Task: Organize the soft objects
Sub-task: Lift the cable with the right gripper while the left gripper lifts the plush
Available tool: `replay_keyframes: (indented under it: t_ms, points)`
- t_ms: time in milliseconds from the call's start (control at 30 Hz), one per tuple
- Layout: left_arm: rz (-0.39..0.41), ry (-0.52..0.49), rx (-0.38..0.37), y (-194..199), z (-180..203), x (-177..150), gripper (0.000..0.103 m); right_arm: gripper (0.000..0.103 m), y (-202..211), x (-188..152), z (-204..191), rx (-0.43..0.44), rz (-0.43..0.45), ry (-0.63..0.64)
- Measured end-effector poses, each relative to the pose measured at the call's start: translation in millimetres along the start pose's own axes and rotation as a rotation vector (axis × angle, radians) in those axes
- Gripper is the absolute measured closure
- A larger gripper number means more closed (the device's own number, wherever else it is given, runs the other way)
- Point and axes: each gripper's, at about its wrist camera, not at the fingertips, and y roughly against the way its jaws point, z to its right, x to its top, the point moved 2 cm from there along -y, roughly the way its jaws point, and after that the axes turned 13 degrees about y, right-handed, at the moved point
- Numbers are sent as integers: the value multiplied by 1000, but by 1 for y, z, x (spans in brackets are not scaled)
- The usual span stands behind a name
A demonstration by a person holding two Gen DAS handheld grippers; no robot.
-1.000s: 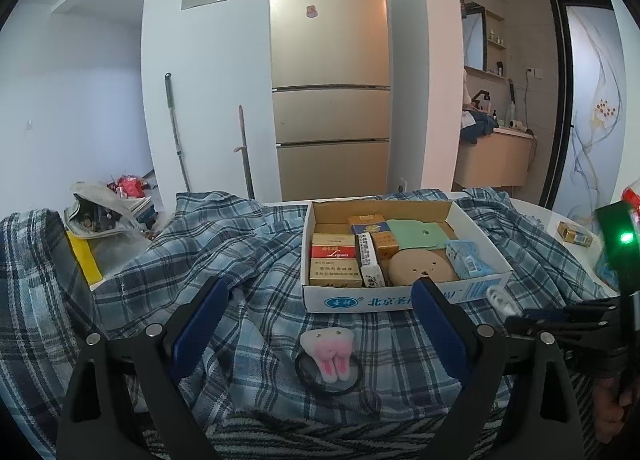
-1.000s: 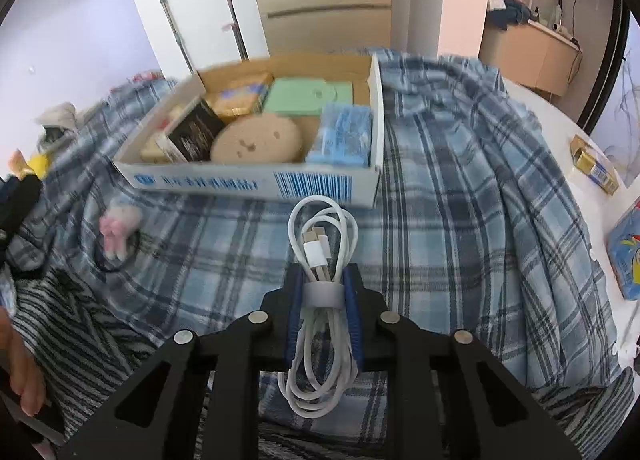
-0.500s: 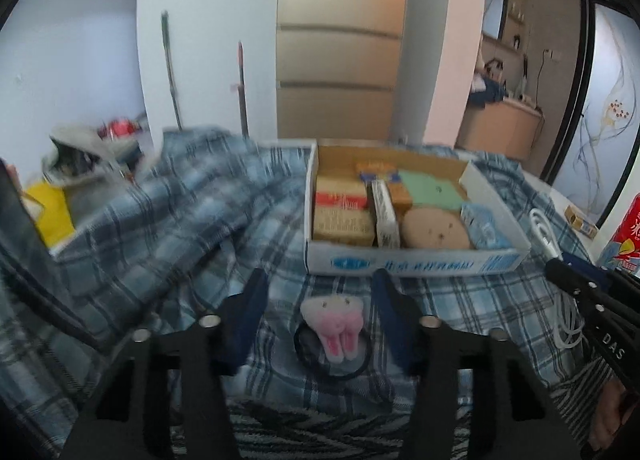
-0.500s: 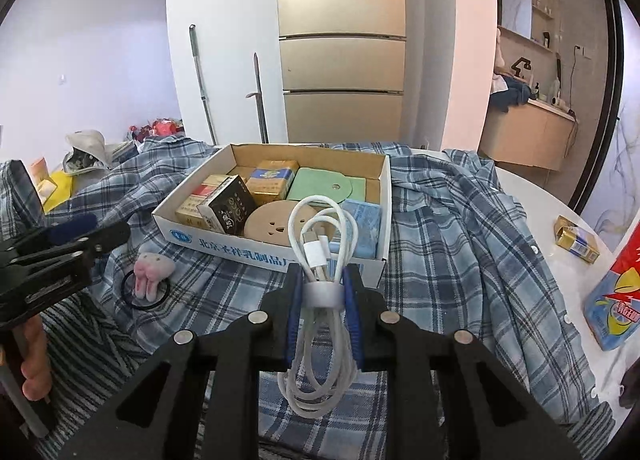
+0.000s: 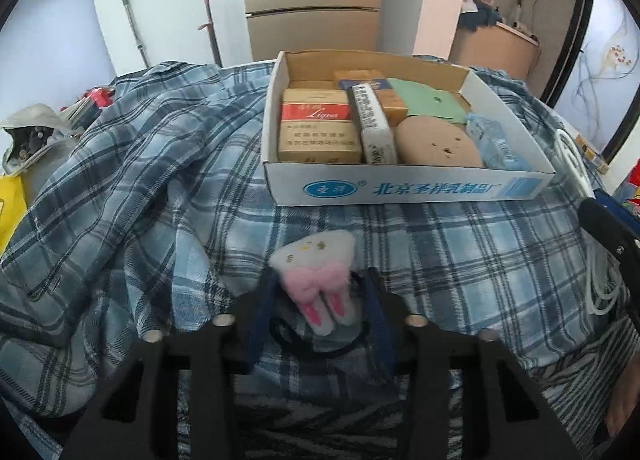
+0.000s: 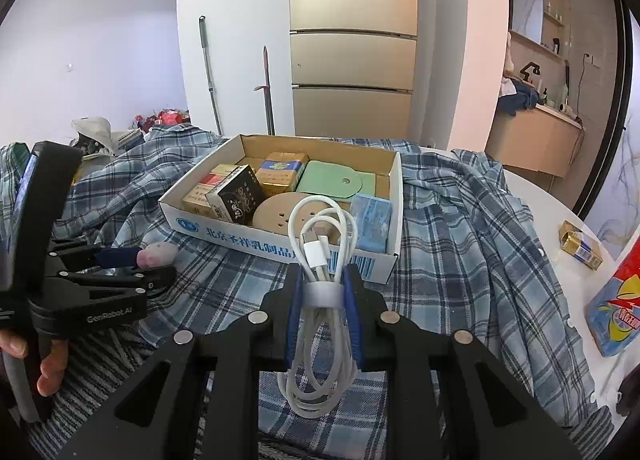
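Tongs: the left tongs (image 5: 318, 296) have just been closing around the plush (image 5: 316, 280) on the shirt (image 5: 140, 164), near the box (image 5: 400, 188)'s front edge; contact is unclear. The right tongs (image 6: 322, 296) are gripping a cable (image 6: 320, 256), awaiting placement in the box.

A fuzzy plush toy (image 5: 316, 280) lies on soft woven plaid cloth (image 5: 460, 256) before a matt printed cardboard box (image 5: 404, 188), while a smooth, slightly glossy white cable (image 6: 320, 256) sits between blue rubbery pads (image 6: 294, 300) on matt black plastic.
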Motion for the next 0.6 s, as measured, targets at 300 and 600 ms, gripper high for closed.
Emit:
replay_keyframes:
  t_ms: [300,600]
  points:
    - [198,-30,-80,43,5,-6,76,83,5,1,-1,-1,26,4]
    - [623,-34,-142,120,6,-22,76,83,30,5,0,5,178,-4]
